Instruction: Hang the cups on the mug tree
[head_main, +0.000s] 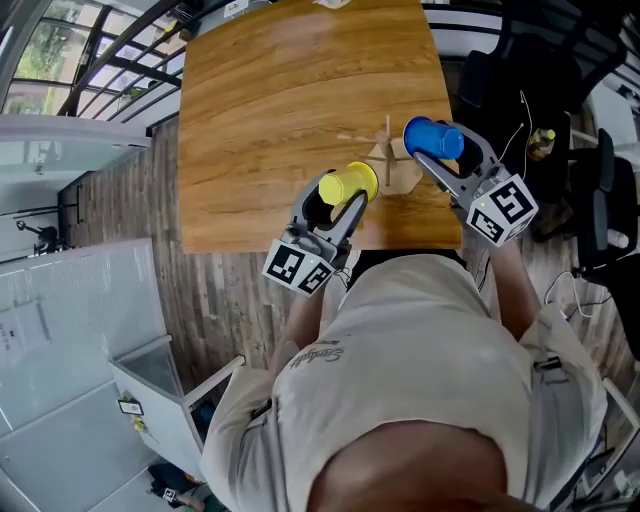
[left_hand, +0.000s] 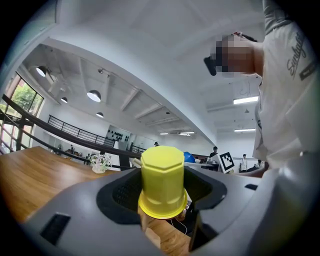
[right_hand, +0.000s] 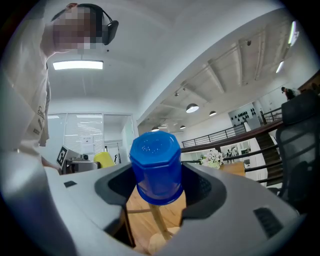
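Observation:
My left gripper (head_main: 343, 196) is shut on a yellow cup (head_main: 348, 184), held above the table's near edge. The same yellow cup (left_hand: 161, 181) fills the left gripper view, base pointing outward between the jaws. A blue cup (head_main: 433, 138) sits in my right gripper (head_main: 440, 152), which is shut on it, just right of the wooden mug tree (head_main: 388, 160). In the right gripper view the blue cup (right_hand: 156, 167) is clamped between the jaws, with the mug tree (right_hand: 156, 220) stem and a peg showing below it. The tree's pegs carry nothing.
The wooden table (head_main: 270, 110) stretches away from me. A black office chair (head_main: 520, 70) and cables stand at the right. Left of the table lie a railing (head_main: 110, 60) and a white cabinet (head_main: 80, 360). A small flower vase (left_hand: 99, 162) stands on the far end of the table.

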